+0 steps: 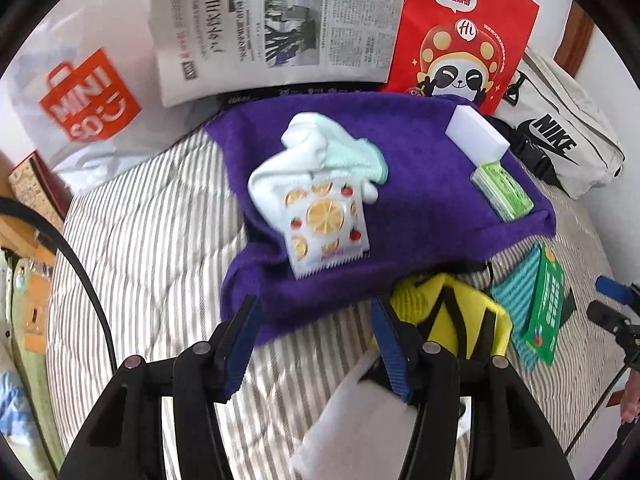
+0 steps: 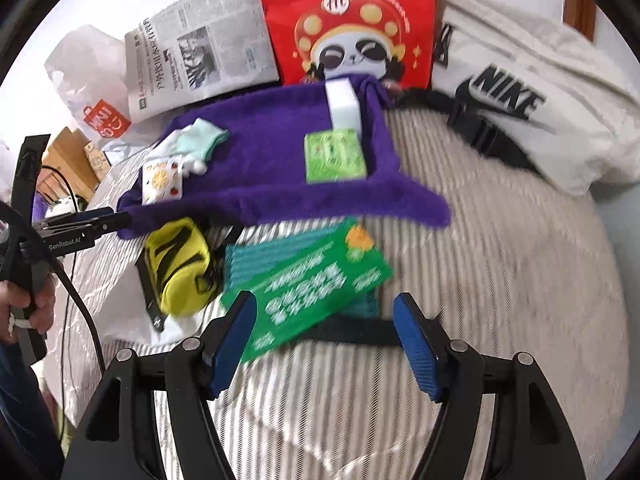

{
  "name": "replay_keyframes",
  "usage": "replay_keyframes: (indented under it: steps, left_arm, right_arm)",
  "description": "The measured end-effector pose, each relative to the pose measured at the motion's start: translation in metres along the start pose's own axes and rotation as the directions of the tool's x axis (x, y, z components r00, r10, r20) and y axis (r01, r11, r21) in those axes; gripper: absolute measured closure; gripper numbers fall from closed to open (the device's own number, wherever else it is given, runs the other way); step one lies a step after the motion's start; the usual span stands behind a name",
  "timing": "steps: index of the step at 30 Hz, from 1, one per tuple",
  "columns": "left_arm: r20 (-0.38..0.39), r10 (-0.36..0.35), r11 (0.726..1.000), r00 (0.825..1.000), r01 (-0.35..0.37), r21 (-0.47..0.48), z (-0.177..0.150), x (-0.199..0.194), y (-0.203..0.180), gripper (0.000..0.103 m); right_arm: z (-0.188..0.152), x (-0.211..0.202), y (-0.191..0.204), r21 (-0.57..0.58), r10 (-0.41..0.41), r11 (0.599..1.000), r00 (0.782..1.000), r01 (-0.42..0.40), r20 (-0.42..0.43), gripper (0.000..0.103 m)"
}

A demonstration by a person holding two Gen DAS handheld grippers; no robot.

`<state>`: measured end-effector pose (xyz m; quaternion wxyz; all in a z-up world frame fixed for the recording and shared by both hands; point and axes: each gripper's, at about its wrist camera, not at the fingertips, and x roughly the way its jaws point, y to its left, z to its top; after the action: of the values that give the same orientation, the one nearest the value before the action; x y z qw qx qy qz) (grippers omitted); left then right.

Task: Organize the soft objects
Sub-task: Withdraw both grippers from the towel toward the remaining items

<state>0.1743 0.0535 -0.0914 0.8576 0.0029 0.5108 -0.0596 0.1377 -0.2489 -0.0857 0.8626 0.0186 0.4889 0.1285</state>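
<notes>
Two grippers over striped bedding [image 2: 500,280], both with jaws apart and nothing clamped. Left gripper [image 1: 316,344] at near edge of purple towel [image 1: 420,208], pads clear of fabric. Right gripper [image 2: 326,344] above green card [image 2: 316,284] on teal cloth [image 2: 248,264], card's corner between the pads, no contact visible. On towel: white-and-mint sock [image 1: 316,160], fruit-print packet [image 1: 324,228] touching sock, white sponge block [image 1: 476,132], green tissue pack [image 1: 504,192] just beside block. Yellow pouch [image 2: 180,264] below towel's near edge, beside teal cloth. Behind towel: newspaper [image 1: 276,28], red panda bag [image 1: 464,32], white Nike bag [image 2: 520,120].
</notes>
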Motion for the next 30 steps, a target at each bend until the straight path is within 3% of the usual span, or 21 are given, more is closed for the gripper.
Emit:
replay_keyframes:
  steps: [6,12,22,26,30]
  left_arm:
    - [-0.002,-0.03,0.999,1.0,0.03,-0.034,-0.024,-0.01,0.004,0.049]
    - [-0.003,-0.05,0.998,0.999,0.05,-0.039,-0.04,-0.014,0.006,0.049]
    - [0.004,-0.092,0.995,0.996,0.092,-0.05,-0.042,-0.013,0.011,0.049]
    - [0.007,-0.116,0.992,0.993,0.116,-0.056,-0.042,-0.013,0.013,0.048]
    - [0.006,-0.123,0.991,0.992,0.123,-0.048,-0.043,-0.012,0.012,0.048]
  right_arm:
    - [-0.015,0.019,0.008,0.031,0.004,1.0,0.999,-0.003,-0.05,0.033]
    - [-0.007,0.035,0.01,0.103,0.03,0.994,0.995,-0.02,-0.097,0.033]
    - [0.02,0.063,0.021,0.133,-0.123,0.981,0.983,0.142,-0.139,0.031]
    - [0.024,0.069,0.029,0.111,-0.146,0.981,0.983,0.159,-0.114,0.03]
    - [0.024,0.064,0.037,0.04,-0.188,0.981,0.981,0.19,-0.057,0.044]
